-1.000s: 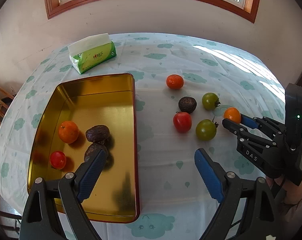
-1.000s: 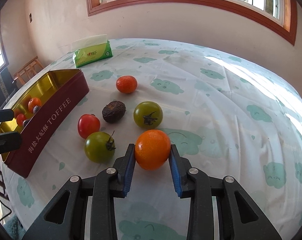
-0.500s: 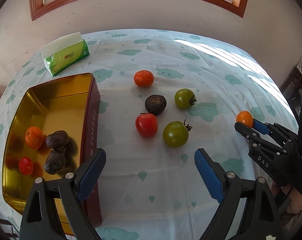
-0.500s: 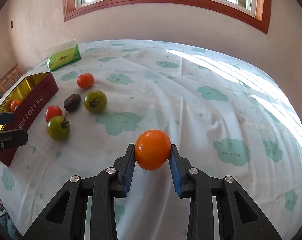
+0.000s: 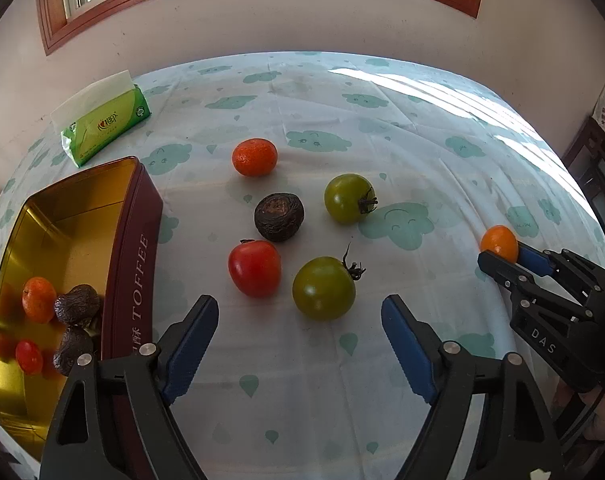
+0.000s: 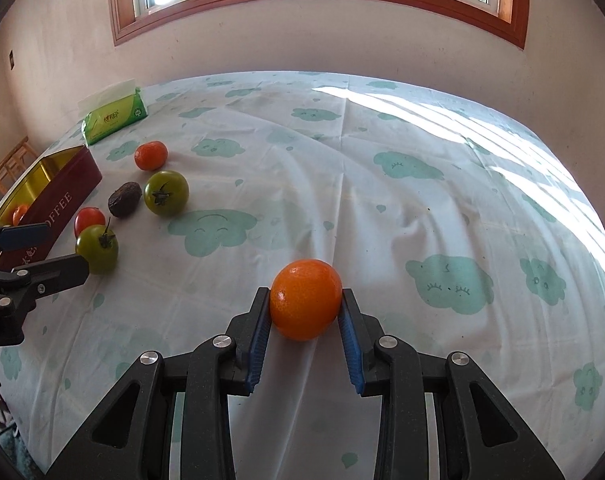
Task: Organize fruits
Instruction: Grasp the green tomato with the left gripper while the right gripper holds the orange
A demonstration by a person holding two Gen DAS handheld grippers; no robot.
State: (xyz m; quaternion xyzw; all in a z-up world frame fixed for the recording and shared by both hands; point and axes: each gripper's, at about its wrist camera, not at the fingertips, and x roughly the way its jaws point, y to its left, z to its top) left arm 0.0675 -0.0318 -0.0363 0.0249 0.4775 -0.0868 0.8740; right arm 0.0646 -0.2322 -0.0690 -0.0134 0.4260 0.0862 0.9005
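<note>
Table (image 5: 442, 152): covered with a pale cloth printed with green clouds; sunlight falls on its far right part.
Toffee tin (image 5: 136, 248): open, gold inside, dark red outside, at the left edge of the table; inside it lie an orange fruit, a small red one and two dark wrinkled ones.
Tissue pack (image 5: 102, 124): green, at the far left of the table, beyond the tin.
Left gripper (image 5: 298, 344): jaws closing, nothing between them yet — it hovers just short of the near green tomato.
Right gripper (image 6: 304, 334): clamped on the held orange, over the bare cloth well to the right of the loose fruit.
Held orange (image 6: 305, 305): pressed between the blue pads.
Near green tomato (image 5: 324, 288): on the cloth beside the red tomato.
Far green tomato (image 5: 348, 198): stem to the right.
Red tomato (image 5: 254, 268): between the tin and the near green tomato.
Loose orange (image 5: 254, 157): farthest of the group.
Dark wrinkled fruit (image 5: 279, 217): in the middle of the group — just beyond the red tomato.
</note>
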